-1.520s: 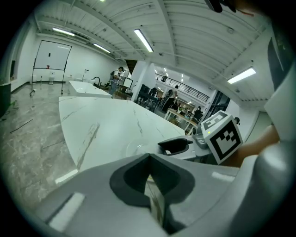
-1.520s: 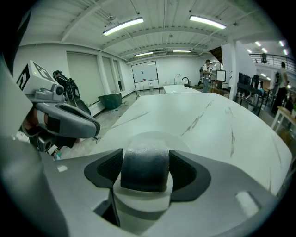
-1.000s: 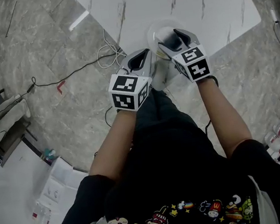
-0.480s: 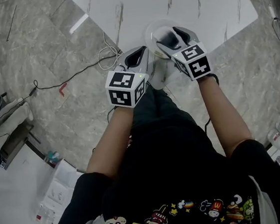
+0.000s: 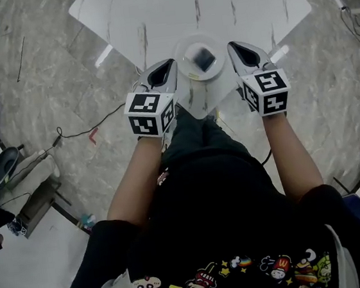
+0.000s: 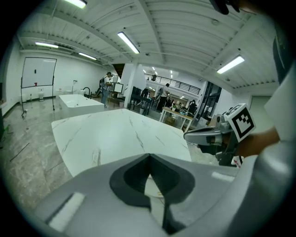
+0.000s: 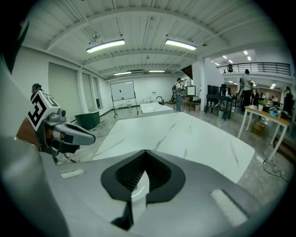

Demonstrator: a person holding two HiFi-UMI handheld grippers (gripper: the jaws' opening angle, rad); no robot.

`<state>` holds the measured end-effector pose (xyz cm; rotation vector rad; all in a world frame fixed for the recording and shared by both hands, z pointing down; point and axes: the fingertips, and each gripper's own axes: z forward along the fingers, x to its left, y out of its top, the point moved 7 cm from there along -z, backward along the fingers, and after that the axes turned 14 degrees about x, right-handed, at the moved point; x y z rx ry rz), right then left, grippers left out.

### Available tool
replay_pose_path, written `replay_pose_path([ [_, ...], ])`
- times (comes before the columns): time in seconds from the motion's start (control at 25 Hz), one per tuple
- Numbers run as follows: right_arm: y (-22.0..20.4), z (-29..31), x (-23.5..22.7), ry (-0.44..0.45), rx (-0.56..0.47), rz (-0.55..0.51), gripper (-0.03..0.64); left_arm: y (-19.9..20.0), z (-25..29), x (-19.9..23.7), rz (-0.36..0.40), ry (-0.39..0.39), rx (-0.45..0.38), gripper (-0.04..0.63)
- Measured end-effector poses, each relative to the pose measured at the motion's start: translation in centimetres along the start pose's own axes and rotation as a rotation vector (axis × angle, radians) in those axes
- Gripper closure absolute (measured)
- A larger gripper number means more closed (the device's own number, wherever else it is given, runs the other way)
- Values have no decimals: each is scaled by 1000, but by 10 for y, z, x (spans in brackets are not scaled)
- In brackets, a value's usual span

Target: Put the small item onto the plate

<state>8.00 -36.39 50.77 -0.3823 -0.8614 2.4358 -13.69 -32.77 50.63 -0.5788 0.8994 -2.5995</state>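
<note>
The small dark item (image 5: 204, 58) lies in the middle of the round plate (image 5: 185, 50). The plate sits at the near corner of the white table (image 5: 152, 14). The left gripper (image 5: 170, 64) hangs just left of the plate and the right gripper (image 5: 233, 46) just right of it. Both have their jaws pressed together with nothing in them. Neither touches the item.

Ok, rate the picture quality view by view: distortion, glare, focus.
Head view: sharp and evenly lit, plate and small item clear. Left gripper view: strong fisheye, black corners. Right gripper view: same fisheye, ceiling lights glaring white.
</note>
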Motion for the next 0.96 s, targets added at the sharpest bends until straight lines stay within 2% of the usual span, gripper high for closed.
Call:
replay_pose_path([
  [0.2, 4, -48, -8, -50, -80, 20, 595, 25, -28, -6, 52, 88, -122, 595],
  [0.36, 5, -66, -14, -74, -120, 25, 595, 40, -41, -10, 93, 107, -191, 595],
  [0.56, -9, -56, -17, -97, -89, 56, 595, 41, -36, -7, 94, 85, -174, 595],
  [0.96, 2, -57, -3, -121, -102, 59, 595, 43, -33, 7, 117, 49, -172, 595],
])
